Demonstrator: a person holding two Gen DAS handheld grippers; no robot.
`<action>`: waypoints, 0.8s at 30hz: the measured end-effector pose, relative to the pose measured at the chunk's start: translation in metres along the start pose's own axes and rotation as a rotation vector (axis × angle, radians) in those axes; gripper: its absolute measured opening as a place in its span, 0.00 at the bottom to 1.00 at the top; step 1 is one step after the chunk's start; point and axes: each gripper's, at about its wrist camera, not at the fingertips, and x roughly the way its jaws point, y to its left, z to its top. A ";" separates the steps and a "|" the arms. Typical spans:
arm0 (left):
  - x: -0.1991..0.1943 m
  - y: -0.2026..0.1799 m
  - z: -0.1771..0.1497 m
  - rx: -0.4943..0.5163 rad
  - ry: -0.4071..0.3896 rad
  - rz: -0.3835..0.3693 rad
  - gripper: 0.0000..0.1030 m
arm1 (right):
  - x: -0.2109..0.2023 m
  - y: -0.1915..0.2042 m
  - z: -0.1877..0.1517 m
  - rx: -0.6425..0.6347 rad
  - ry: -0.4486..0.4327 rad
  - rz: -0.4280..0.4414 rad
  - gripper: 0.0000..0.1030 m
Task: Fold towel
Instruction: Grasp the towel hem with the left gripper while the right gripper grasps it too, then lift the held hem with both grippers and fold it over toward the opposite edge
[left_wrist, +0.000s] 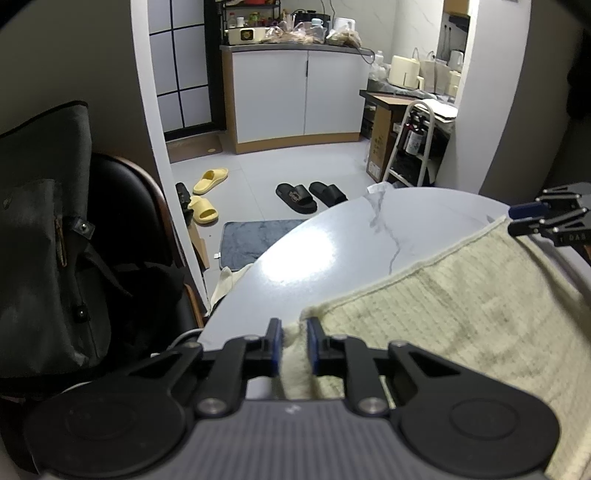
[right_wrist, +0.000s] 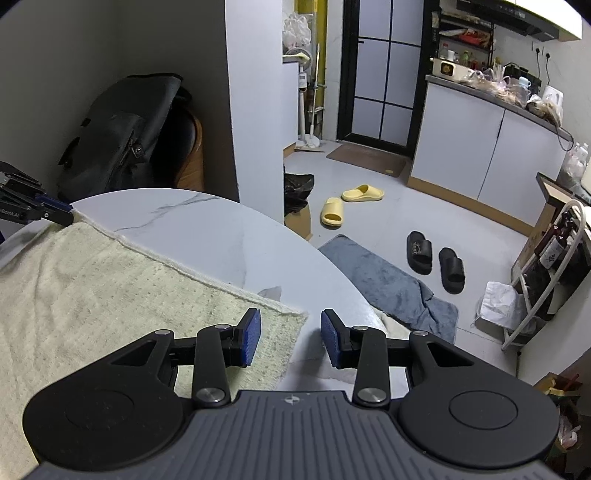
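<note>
A cream towel (left_wrist: 461, 314) lies spread on the round white marble table (left_wrist: 332, 243). My left gripper (left_wrist: 294, 345) is shut on the towel's near left corner, with cloth bunched between its blue pads. In the right wrist view the towel (right_wrist: 110, 291) lies to the left. My right gripper (right_wrist: 290, 338) is open, its pads either side of the towel's right corner and the cloth not pinched. The right gripper shows at the right edge of the left wrist view (left_wrist: 532, 219), at the towel's far corner. The left gripper shows at the left edge of the right wrist view (right_wrist: 55, 214).
A black bag (left_wrist: 44, 236) sits on a chair left of the table. On the floor beyond lie a grey mat (right_wrist: 388, 284), yellow slippers (right_wrist: 347, 206) and black slippers (right_wrist: 436, 258). A white rack with bottles (right_wrist: 550, 266) stands at the right. Kitchen cabinets (left_wrist: 295, 96) are behind.
</note>
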 end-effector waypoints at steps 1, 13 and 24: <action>0.000 -0.001 0.001 0.003 0.000 -0.001 0.15 | 0.001 0.002 0.001 -0.010 0.002 0.003 0.39; -0.019 -0.008 0.006 -0.006 -0.040 -0.001 0.14 | -0.006 0.024 0.005 -0.093 0.011 0.009 0.04; -0.085 -0.023 0.013 0.020 -0.138 0.029 0.14 | -0.076 0.044 0.029 -0.135 -0.122 -0.024 0.04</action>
